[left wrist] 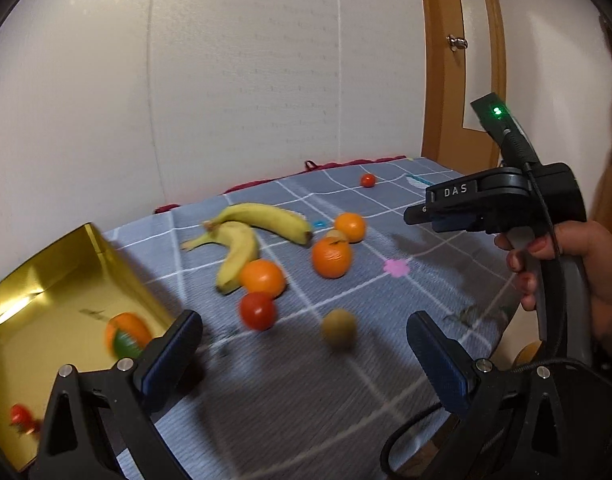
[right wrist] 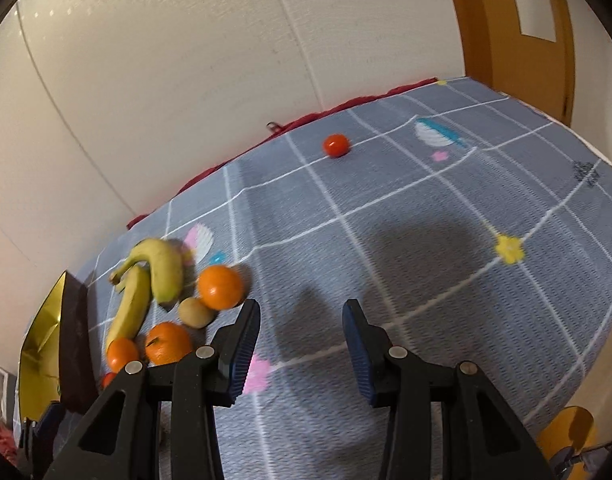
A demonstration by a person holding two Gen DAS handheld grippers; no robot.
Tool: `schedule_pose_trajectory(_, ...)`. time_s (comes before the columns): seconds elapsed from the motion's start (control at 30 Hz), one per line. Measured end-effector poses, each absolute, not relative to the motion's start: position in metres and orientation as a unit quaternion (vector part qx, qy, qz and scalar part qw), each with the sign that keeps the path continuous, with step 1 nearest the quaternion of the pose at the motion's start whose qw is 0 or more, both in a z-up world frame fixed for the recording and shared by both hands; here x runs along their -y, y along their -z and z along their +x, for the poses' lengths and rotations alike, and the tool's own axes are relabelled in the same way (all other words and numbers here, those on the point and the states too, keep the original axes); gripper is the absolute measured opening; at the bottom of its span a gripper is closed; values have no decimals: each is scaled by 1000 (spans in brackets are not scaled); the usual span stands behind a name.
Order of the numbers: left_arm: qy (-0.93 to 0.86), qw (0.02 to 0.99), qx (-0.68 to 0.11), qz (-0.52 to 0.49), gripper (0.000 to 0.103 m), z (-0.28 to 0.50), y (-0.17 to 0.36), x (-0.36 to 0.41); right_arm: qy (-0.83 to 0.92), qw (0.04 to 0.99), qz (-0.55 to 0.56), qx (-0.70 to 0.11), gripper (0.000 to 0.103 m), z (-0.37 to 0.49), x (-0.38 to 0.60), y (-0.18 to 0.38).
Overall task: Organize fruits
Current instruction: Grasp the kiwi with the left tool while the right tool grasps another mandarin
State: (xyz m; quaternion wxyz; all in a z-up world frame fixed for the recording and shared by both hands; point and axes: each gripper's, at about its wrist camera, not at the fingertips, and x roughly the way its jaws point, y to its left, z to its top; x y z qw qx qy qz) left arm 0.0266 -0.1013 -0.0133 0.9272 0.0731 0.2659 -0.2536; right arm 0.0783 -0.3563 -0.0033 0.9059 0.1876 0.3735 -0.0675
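Fruits (left wrist: 261, 276) lie on the cloth ahead of both grippers' empty, parted jaws.

My left claw (left wrist: 303, 354) hangs open over the blue checked bedspread (left wrist: 386, 320), nothing between its pads. Gold box (left wrist: 61, 272) at left holds an orange (left wrist: 127, 334). Two bananas (left wrist: 241, 240), oranges, a tomato (left wrist: 257, 311) lie ahead. Right claw (left wrist: 430, 210) held at right edge; can't tell its gap.
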Motion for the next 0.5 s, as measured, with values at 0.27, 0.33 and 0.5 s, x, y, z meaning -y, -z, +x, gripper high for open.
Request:
schedule_pose_trajectory(0.27,283,901,-317,90,71,56,29,133,58,910,185,-366,43,79,357,1)
schedule_pose_trajectory(0.33,295,893,-327,96,62,61,33,141,45,912,184,-364,43,79,353,0)
schedule_pose_trajectory(0.5,304,879,-354,94,38,69,43,149,9,918,161,-362,43,82,333,-1)
